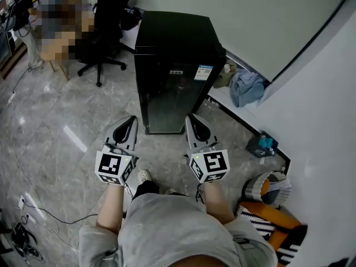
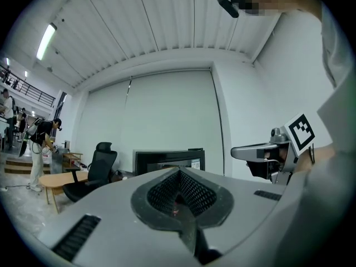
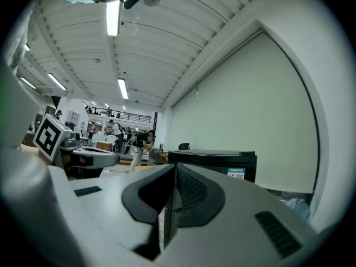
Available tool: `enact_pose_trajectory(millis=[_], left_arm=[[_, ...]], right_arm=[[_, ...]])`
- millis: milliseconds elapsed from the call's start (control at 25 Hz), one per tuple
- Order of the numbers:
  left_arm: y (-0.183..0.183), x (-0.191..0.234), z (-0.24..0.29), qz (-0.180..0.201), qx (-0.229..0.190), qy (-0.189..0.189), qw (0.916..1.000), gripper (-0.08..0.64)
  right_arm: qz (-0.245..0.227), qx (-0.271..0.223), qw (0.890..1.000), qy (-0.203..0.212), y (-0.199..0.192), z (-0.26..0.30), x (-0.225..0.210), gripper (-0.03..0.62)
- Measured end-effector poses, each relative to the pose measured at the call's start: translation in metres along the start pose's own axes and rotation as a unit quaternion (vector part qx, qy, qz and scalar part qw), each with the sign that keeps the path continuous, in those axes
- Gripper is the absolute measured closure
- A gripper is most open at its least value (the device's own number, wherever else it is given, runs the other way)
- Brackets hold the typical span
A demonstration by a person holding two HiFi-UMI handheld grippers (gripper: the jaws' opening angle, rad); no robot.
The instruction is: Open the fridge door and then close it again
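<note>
While both handheld tools are being pointed level, the tall black box-shaped fridge (image 1: 175, 65) is being observed at 12 o'clock from the person, standing on the grey polished stone floor (image 1: 55, 132) beside the white wall (image 1: 267, 21). Its door is being seen closed, flush with the cabinet, and a small blue-and-white label (image 1: 203, 72) is being carried near the door's top edge.

The grey left gripper (image 1: 131, 119) is being held at 7 o'clock from the fridge's base, apart from it. In the left gripper view its jaws (image 2: 179, 171) are being pressed fully together with nothing between them, and the fridge (image 2: 167, 160) is being framed straight beyond them.

The grey right gripper (image 1: 191, 117) is being held at 5 o'clock from the fridge's base, near it but not touching. In the right gripper view its jaws (image 3: 172, 171) are being shown closed to a thin seam, gripping nothing, with the fridge (image 3: 214, 159) behind them.

Each tool is being caught in the other's view: right gripper (image 2: 235, 151) at 3 o'clock, left gripper (image 3: 114, 159) at 9 o'clock.

A black swivel office chair (image 1: 105, 24) is being recorded at 10 o'clock from the fridge, a crumpled blue cloth (image 1: 247, 88) at 3 o'clock from it, and a small teal box (image 1: 261, 144) at 3 o'clock from the right gripper.
</note>
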State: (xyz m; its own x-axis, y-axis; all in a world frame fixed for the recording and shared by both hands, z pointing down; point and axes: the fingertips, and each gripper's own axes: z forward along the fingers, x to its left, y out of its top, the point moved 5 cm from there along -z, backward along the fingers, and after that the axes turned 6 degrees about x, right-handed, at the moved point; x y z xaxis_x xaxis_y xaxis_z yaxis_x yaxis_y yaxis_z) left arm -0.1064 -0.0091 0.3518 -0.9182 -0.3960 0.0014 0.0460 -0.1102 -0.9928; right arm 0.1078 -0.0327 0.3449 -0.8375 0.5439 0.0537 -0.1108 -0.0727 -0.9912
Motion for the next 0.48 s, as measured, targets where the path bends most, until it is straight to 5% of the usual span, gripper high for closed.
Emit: enact_pose_trajectory(millis=[480], left_arm=[[0.0026,0.0017,0.002,0.002,-0.005,-0.005,1.0,0.545]], right_arm=[[-0.003,-0.003,1.0,-0.001,0.0035,0.0014,0.0006,0.568]])
